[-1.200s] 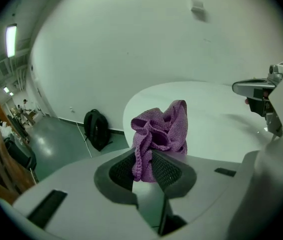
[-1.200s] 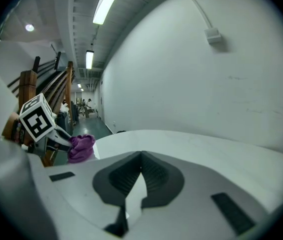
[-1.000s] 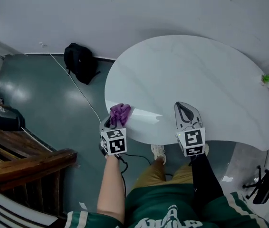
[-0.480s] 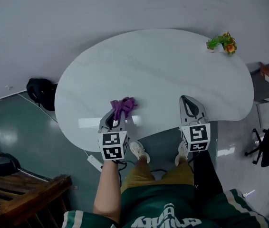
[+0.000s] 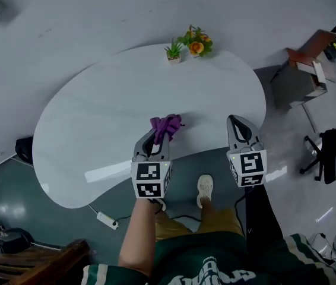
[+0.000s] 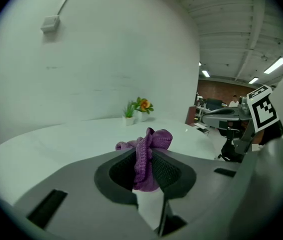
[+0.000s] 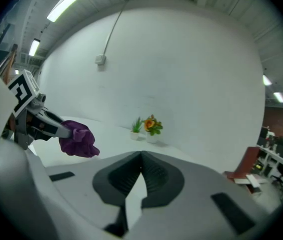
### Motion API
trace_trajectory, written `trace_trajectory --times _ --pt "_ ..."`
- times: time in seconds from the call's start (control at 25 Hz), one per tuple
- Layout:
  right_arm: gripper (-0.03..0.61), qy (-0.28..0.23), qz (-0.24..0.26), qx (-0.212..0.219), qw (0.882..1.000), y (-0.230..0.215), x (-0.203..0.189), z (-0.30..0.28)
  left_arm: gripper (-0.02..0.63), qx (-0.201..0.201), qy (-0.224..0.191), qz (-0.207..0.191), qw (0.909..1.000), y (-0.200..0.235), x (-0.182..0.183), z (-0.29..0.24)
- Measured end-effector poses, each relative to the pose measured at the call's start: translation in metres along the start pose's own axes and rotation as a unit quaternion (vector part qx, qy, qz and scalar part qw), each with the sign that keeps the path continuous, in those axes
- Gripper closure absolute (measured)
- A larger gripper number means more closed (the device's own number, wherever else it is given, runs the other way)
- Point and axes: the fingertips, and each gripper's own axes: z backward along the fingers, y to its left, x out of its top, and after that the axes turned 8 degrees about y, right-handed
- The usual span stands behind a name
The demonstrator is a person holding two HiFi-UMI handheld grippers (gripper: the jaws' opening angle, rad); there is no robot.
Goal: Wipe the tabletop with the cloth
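Note:
A bunched purple cloth (image 5: 166, 125) is pinched in my left gripper (image 5: 158, 136), which is shut on it over the near edge of the white kidney-shaped table (image 5: 120, 100). In the left gripper view the cloth (image 6: 149, 145) sticks up between the closed jaws. Whether it touches the tabletop I cannot tell. My right gripper (image 5: 235, 121) hovers beside the table's near right edge, shut and holding nothing. The right gripper view shows the cloth (image 7: 78, 139) off to its left, with the tabletop (image 7: 114, 134) behind it.
Two small potted plants (image 5: 187, 44) stand at the table's far edge. On the floor are a black office chair (image 5: 334, 153) at the right, a reddish stool (image 5: 310, 57), a black bag (image 5: 24, 148), a power strip (image 5: 106, 219) and wooden furniture (image 5: 37, 260) at the lower left.
The person has moved rightward round the table's near edge with both grippers. The bag has slid away left and the plants have come into view. The cloth stays pinched in the left gripper.

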Motion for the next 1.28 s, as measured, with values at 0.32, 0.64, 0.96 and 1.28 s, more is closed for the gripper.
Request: trace_trajectory --times 0.32,0.64,0.96,1.28 --pt "0.575 0.012 -0.06 -0.07 0.996 -0.134 -0.074 0.056 0.54 -0.105 0.023 -0.028 0.9938 -0.179 0.02 -0.1" --pt "0.575 0.031 -0.1 -0.094 0.99 -0.175 -0.124 0.085 0.54 -0.183 0.081 -0.042 0.9789 -0.286 0.0 -0.147" --pt "0.575 0.029 -0.1 -0.072 0.992 -0.174 -0.125 0.078 0.54 -0.134 0.098 -0.046 0.985 -0.271 -0.014 -0.153" --pt "0.575 0.022 -0.073 -0.022 0.997 -0.12 -0.102 0.043 0.54 -0.073 0.092 -0.032 0.9926 -0.204 -0.033 -0.135"
